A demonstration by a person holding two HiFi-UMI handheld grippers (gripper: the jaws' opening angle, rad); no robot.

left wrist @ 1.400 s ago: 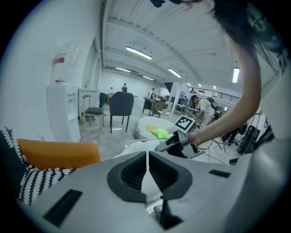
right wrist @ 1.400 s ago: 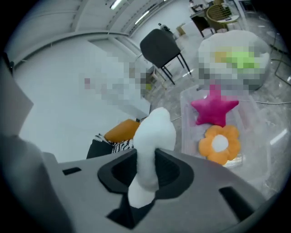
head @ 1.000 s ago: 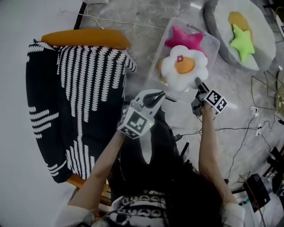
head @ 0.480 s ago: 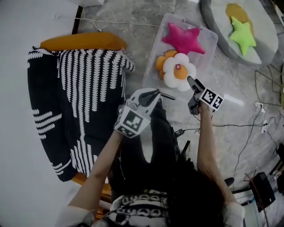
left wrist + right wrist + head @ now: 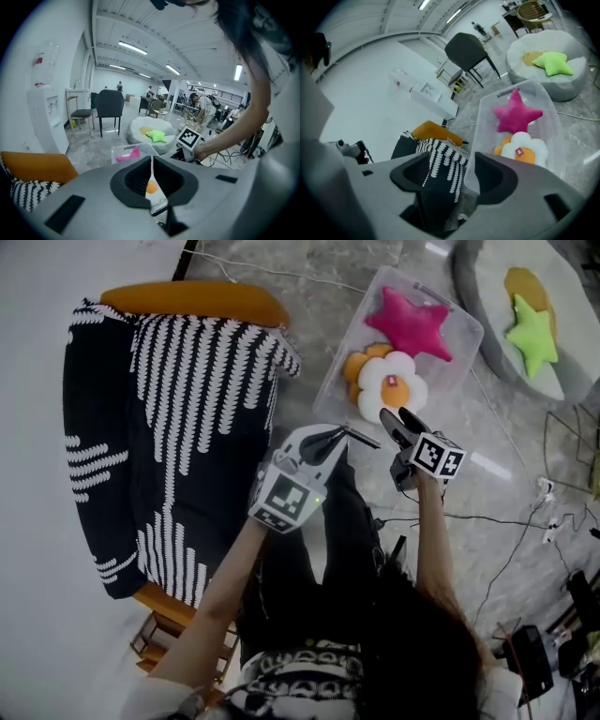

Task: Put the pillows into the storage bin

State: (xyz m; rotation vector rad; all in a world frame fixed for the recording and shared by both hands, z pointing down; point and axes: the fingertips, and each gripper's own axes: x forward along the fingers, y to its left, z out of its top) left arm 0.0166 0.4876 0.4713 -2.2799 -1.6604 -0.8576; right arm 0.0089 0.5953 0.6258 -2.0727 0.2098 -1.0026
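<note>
A clear storage bin stands on the floor and holds a pink star pillow, a white flower pillow with an orange centre, and an orange pillow under it. My right gripper hovers just short of the bin's near edge. Its jaws are closing from wide apart, with nothing between them. The right gripper view shows the bin, star and flower ahead. My left gripper is shut and empty, left of the right one.
A grey bean bag at the upper right carries a green star pillow and a yellow one. An orange chair draped in a black-and-white throw fills the left. Cables trail across the floor on the right.
The flower pillow, lifted at my right gripper's tips a second ago, now lies in the bin. The right jaws have opened and that gripper has drawn back towards me.
</note>
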